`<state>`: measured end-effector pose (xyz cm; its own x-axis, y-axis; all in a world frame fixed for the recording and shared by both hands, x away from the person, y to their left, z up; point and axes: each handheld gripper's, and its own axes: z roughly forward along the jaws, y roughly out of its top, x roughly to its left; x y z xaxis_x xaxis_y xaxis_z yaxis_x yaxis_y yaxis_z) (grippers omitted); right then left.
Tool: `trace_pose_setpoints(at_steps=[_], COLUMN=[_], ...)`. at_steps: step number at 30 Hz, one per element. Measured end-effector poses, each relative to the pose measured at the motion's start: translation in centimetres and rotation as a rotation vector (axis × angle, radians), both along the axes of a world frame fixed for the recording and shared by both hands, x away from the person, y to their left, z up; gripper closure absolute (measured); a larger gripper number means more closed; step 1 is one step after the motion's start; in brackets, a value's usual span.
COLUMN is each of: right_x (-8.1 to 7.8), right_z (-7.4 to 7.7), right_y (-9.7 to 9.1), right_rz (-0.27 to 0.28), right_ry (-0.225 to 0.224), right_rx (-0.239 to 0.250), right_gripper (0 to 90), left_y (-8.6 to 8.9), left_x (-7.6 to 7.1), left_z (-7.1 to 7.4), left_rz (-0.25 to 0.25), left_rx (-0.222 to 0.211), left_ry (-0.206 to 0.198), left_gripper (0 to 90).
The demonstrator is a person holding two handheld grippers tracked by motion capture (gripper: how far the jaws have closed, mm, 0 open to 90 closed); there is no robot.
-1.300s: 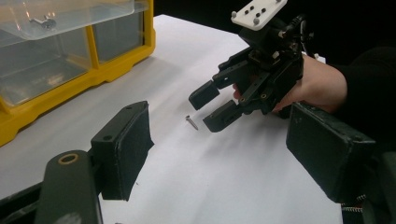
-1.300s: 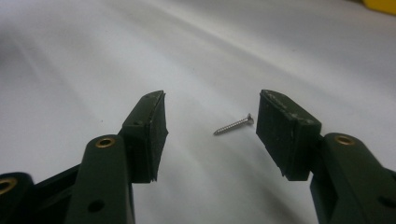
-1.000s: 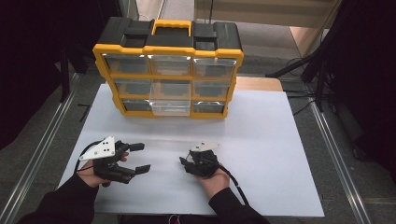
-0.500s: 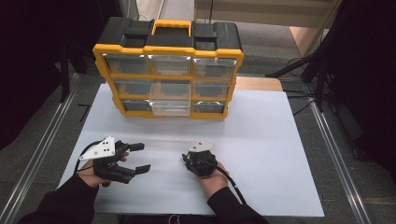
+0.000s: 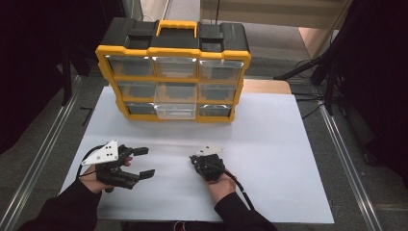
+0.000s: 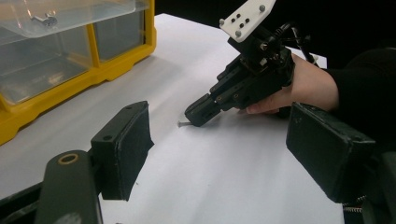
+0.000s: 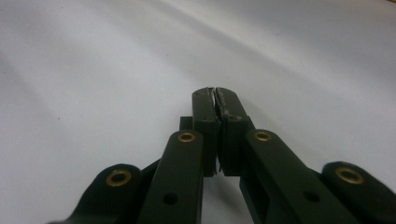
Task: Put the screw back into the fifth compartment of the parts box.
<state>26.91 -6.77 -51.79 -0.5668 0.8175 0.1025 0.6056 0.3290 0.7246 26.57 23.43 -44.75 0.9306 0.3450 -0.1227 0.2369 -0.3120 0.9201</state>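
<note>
Thin metal screw pinched in matte black right tongs.

your high view hangs above your side of the table, looking forward and down, far enough off to take in the whole white sheet and the yellow organizer at the back. your left gripper view rides low over the sheet and looks across it, close in. both views share the right gripper and the organizer's front. your right gripper view sits very close, looking along its own meeting jaws at bare sheet.
</note>
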Motion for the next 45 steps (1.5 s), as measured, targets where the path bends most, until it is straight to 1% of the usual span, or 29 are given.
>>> trace_pose_setpoints(at_steps=[9,15,20,24,31,34,36,41,45], right_x=[0.1,0.2,0.1,0.1,-0.1,-0.2,-0.3,-0.4,-0.5], right_z=[0.0,0.2,0.7,1.1,1.8,2.1,2.3,3.1,3.7], right_y=[-0.3,-0.9,-1.2,-1.2,-1.1,-1.2,-1.2,-1.2,-1.4], right_rz=[0.012,0.006,0.005,0.015,0.029,0.037,0.045,0.046,0.051], right_ry=[0.005,0.009,0.002,-0.016,-0.031,-0.057,-0.070,-0.087,-0.108], right_rx=[0.017,0.044,0.067,0.079,0.102,0.126,0.131,0.158,0.175], right_gripper=[89.5,89.6,89.7,89.7,89.7,89.7,89.7,89.7,89.7], left_y=[0.0,0.0,0.0,0.0,0.0,0.0,0.0,0.0,0.0], left_x=[0.0,0.0,0.0,0.0,0.0,0.0,0.0,0.0,0.0], left_z=[0.0,0.0,0.0,0.0,0.0,0.0,0.0,0.0,0.0], left_rz=[-0.001,-0.004,-0.002,-0.003,-0.003,-0.003,-0.003,-0.003,-0.005], left_rx=[-0.003,0.001,0.000,-0.001,-0.004,0.000,-0.001,-0.001,-0.001], left_ry=[0.003,0.003,0.001,0.002,0.003,0.003,0.003,0.003,0.005], left_gripper=[21.8,21.8,21.8,21.8,21.8,21.8,21.8,21.8,21.8])
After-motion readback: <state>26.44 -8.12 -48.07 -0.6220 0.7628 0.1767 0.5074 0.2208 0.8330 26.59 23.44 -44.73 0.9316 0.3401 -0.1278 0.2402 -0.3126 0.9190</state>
